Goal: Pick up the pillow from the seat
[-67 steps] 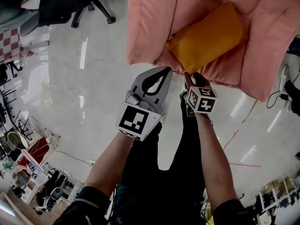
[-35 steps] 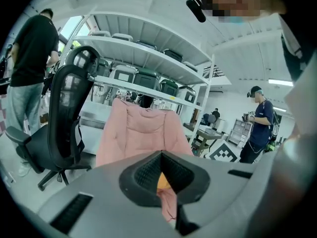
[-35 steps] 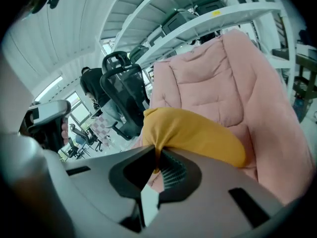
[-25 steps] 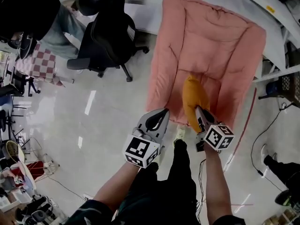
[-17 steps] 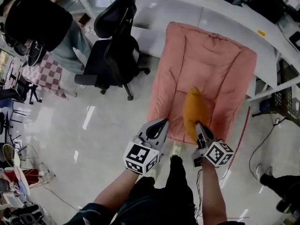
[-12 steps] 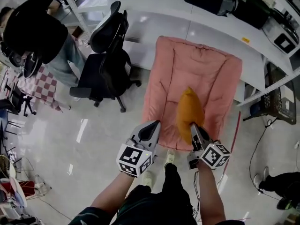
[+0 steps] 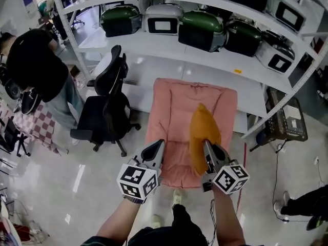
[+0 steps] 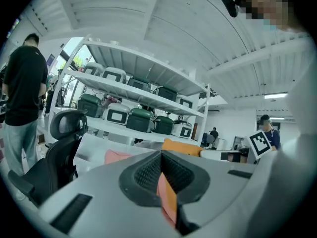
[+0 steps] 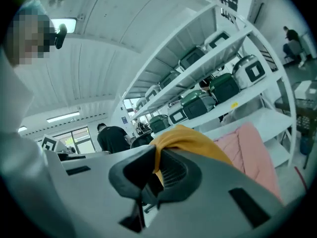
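An orange pillow (image 7: 203, 132) hangs in the air in front of the pink padded seat (image 7: 171, 117), lifted off it. My right gripper (image 7: 207, 148) is shut on the pillow's lower corner. In the right gripper view the orange cloth (image 9: 193, 140) is pinched between the pads and drapes over the right gripper (image 9: 157, 155), with the pink seat (image 9: 250, 148) behind. My left gripper (image 7: 155, 150) is shut on nothing, to the left of the pillow and apart from it. Past the left gripper (image 8: 161, 155), the left gripper view shows the pillow (image 8: 181, 147) and seat (image 8: 116, 156).
A black office chair (image 7: 105, 111) stands left of the seat, and a person in black (image 7: 33, 70) stands beyond it. White shelves (image 7: 169, 42) with green and white cookers (image 7: 202, 29) run behind the seat. Cables (image 7: 279, 160) lie on the floor at right.
The pillow lay on the seat; now it hangs from my right gripper, raised off the seat. Both grippers and the view have risen, so the shelves show.
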Demonstrator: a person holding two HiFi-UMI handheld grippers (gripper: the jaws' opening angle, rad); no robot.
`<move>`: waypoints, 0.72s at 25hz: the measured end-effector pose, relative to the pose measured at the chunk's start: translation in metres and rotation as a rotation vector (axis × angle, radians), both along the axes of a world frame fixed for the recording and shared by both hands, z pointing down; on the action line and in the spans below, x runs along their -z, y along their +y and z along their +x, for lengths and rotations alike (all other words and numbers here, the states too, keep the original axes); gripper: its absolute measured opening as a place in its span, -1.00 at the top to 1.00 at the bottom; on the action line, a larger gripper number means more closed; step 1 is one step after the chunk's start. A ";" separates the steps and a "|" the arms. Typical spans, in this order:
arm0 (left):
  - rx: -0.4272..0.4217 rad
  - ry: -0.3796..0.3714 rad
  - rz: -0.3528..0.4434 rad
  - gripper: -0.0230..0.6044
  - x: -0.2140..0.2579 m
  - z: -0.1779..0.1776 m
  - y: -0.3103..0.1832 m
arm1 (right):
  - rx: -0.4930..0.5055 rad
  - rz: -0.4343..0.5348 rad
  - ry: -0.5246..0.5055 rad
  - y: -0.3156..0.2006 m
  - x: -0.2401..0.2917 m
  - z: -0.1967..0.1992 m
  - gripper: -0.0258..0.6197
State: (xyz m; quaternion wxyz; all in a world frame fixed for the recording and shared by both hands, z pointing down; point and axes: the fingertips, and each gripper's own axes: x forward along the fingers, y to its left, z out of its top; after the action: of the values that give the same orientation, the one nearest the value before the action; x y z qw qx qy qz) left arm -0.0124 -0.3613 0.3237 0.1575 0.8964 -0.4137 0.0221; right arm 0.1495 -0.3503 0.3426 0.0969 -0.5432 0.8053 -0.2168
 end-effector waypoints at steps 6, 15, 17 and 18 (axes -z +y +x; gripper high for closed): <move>-0.029 0.019 0.035 0.93 0.050 0.017 -0.004 | -0.039 0.115 0.055 0.001 0.067 0.017 0.87; -0.038 0.015 0.094 0.93 0.099 0.019 0.009 | -0.070 0.232 0.108 0.020 0.123 0.027 0.87; -0.038 0.015 0.102 0.93 0.104 0.018 0.012 | -0.076 0.238 0.112 0.025 0.129 0.027 0.87; -0.037 0.016 0.106 0.93 0.107 0.017 0.013 | -0.077 0.242 0.115 0.027 0.131 0.027 0.87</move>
State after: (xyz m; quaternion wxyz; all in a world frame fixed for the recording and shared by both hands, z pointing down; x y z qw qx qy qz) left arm 0.0047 -0.3481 0.2169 0.1127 0.9112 -0.3963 -0.0040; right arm 0.1762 -0.3234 0.2114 0.1236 -0.5697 0.8083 -0.0825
